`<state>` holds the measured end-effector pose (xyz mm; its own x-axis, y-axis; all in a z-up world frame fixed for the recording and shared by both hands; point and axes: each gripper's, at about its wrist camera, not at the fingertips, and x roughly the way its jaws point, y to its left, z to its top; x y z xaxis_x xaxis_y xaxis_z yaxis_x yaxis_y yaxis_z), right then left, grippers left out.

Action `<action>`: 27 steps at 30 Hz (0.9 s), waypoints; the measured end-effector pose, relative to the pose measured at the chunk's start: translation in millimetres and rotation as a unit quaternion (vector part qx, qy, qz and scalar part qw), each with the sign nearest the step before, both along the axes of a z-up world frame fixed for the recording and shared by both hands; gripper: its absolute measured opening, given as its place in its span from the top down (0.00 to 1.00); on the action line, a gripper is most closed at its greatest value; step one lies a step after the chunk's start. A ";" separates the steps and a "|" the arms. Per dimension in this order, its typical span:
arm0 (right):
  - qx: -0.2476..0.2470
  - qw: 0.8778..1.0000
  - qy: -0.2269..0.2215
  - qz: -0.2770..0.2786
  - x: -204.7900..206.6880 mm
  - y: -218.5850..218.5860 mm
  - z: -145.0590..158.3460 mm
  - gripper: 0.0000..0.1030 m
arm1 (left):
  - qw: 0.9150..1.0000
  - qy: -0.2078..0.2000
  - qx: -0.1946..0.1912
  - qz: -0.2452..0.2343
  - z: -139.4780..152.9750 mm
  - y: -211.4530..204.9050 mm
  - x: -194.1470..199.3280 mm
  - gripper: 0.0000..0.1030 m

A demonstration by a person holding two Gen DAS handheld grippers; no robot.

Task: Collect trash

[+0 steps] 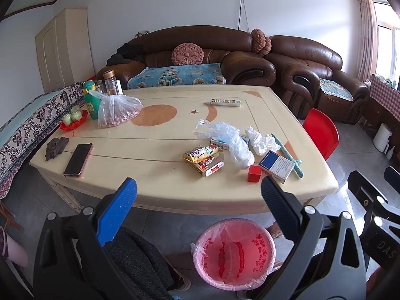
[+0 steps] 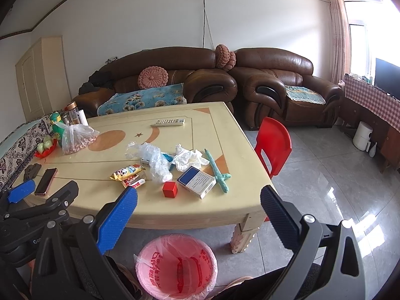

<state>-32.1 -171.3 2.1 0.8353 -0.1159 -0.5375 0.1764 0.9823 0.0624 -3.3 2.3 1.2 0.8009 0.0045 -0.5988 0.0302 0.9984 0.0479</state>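
On my left wrist feed, the far left of the cream table (image 1: 160,190) carries a red dish of pale green fruit (image 1: 73,119), a green bottle (image 1: 90,101) and a clear bag of nuts (image 1: 117,111), with a dark lump (image 1: 57,147) and a phone (image 1: 78,159) nearer my edge. My left gripper (image 1: 198,188) hangs short of the table's near edge with its jaws spread wide and nothing between them. Moving right, I see the trash clustered together: a yellow snack wrapper (image 1: 202,153) lying on a red-and-white packet (image 1: 208,167), then a crumpled clear plastic bag (image 1: 228,141) draped over a small box, then a wad of white tissue (image 1: 261,141). Just in front of those sit a red cube (image 1: 254,173) and a blue-and-white box (image 1: 277,165), with a teal fabric strip (image 1: 291,156) at the table's right end. A remote (image 1: 225,102) lies at the far side. Below the near edge, on the floor, stands the pink-lined bin (image 1: 235,252), with something pale lying at its bottom. On my right wrist feed, my right gripper (image 2: 198,195) is likewise parted wide and empty, held off the table's near edge above the bin, and a red chair (image 2: 273,145) stands at the table's right end.
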 end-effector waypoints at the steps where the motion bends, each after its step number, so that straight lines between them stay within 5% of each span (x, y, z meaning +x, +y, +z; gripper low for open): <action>1: 0.000 1.000 0.000 0.000 -0.1 -0.3 0.1 0.06 | 1.000 0.001 0.000 0.000 -0.4 0.2 0.3 0.06; 27: 0.001 1.000 0.009 0.015 17.6 1.9 -5.2 0.06 | 1.000 0.014 0.007 0.002 -6.2 4.2 11.8 0.06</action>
